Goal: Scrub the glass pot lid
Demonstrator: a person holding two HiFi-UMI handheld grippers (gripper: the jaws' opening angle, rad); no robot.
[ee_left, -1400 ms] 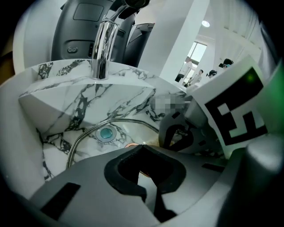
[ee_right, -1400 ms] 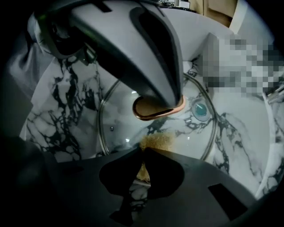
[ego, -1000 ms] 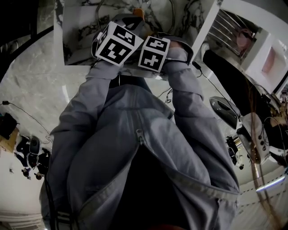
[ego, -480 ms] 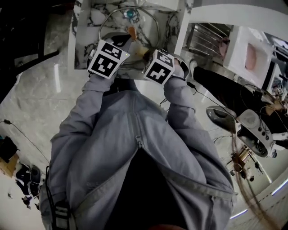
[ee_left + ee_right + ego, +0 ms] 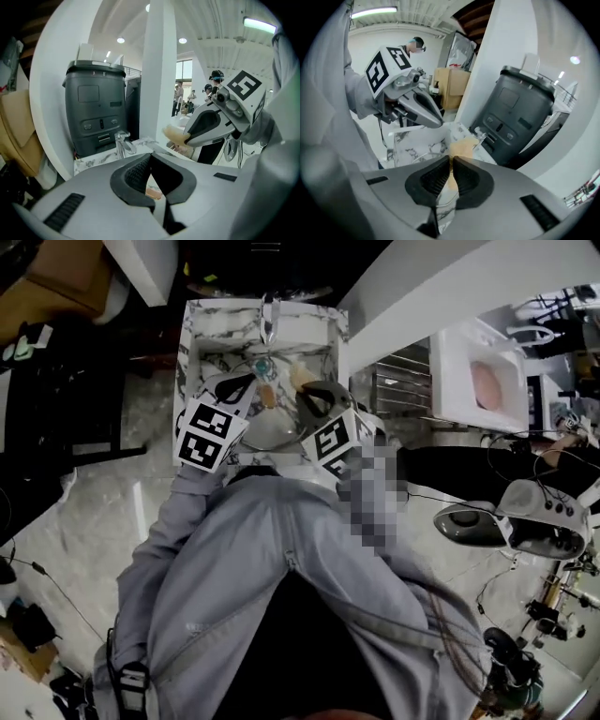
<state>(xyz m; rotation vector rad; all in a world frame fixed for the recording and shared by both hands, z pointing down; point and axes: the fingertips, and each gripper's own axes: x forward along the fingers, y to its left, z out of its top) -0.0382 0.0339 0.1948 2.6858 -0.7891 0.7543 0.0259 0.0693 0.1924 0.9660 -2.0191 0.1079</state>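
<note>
Raising left gripper (image 5: 247,382) and right gripper (image 5: 302,392) higher than a second ago — both now over the marble sink (image 5: 192,338). Keeping left jaws together on nothing, right jaws pinched on the sponge (image 5: 461,149). Leaving the glass pot lid (image 5: 272,432) lying in that sink — probably lining up a scrub.

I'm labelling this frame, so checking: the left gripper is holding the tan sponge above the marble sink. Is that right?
Not quite: the right gripper, not the left, holds the tan sponge above the marble sink. The left gripper view shows it sticking out of the right gripper's jaws; the left gripper is shut, without a sponge.
</note>
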